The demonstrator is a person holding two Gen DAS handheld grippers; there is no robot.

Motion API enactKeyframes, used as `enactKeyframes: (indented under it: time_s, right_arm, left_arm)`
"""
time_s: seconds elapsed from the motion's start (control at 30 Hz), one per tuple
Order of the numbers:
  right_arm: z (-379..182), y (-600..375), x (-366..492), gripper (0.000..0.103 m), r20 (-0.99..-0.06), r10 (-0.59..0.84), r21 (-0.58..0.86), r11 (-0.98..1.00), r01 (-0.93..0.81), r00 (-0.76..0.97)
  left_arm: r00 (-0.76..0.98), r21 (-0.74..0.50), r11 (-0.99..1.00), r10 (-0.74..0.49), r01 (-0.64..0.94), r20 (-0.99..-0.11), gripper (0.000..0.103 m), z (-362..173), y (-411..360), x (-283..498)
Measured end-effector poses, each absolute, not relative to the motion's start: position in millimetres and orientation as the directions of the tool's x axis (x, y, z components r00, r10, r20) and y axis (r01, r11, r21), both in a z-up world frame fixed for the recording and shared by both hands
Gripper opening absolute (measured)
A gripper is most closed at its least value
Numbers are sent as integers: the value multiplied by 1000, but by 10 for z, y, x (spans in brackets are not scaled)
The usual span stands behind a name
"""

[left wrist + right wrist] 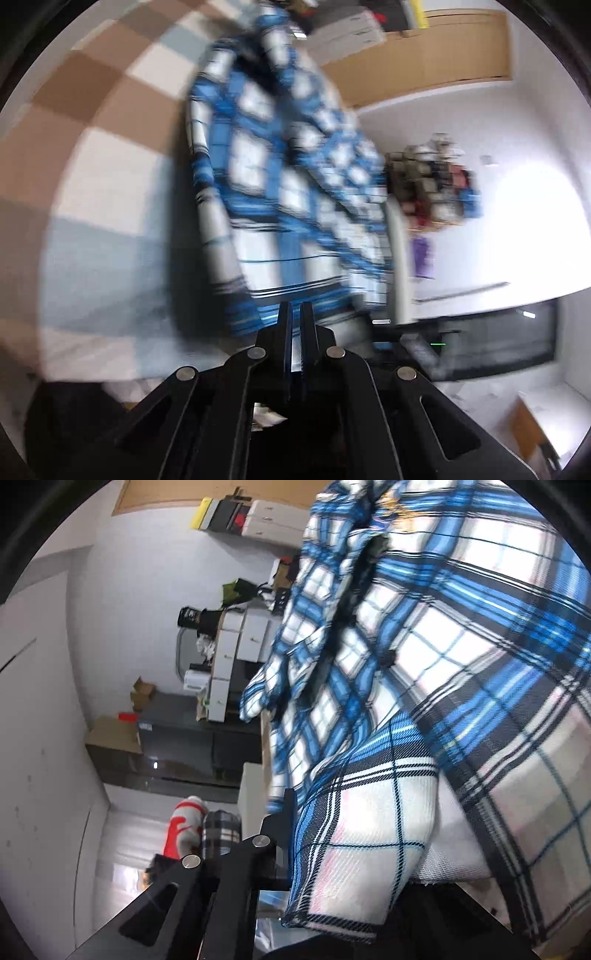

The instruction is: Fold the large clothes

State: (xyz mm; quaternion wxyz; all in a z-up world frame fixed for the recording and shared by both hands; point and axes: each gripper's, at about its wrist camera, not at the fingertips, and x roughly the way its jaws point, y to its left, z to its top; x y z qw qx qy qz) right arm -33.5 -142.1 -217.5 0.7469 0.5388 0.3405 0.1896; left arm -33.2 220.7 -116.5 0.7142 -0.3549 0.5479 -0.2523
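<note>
A: Grippers?
B: My left gripper (295, 308) is clamped on the plaid shirt (280, 177) hem. My right gripper (295, 801) pinches its edge too.
A: Shirt?
B: Hanging over the checkered mat (110, 140).

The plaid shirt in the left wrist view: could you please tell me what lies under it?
Under the plaid shirt lies a checked cover in brown, white and grey squares. Whatever sits directly beneath the cloth is hidden.

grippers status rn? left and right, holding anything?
Left gripper: closed on the edge of the blue plaid shirt.
Right gripper: closed on the same shirt; one finger hidden by cloth.
</note>
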Motion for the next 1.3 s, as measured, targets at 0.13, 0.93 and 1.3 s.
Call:
enactKeyframes:
  time_s: [0.13,0.93,1.3]
  right_arm:
    - [-1948,-1324,-208,7,-296,681,935,350,58,670]
    - [-2024,-1651,-25,7,-106,803,994,74,77,587]
    - [-2139,-1635,-1,7,-21,837,995,-35,91,546]
  left_arm:
    - [348,-746,664,-688,-52,-636,0,-1037,2334,-640]
    - [540,-974,220,-814,-56,-215,62,-1583,1195,-1105]
    - [617,-980,186,-763,-75,-192,63,-1622,1345,-992]
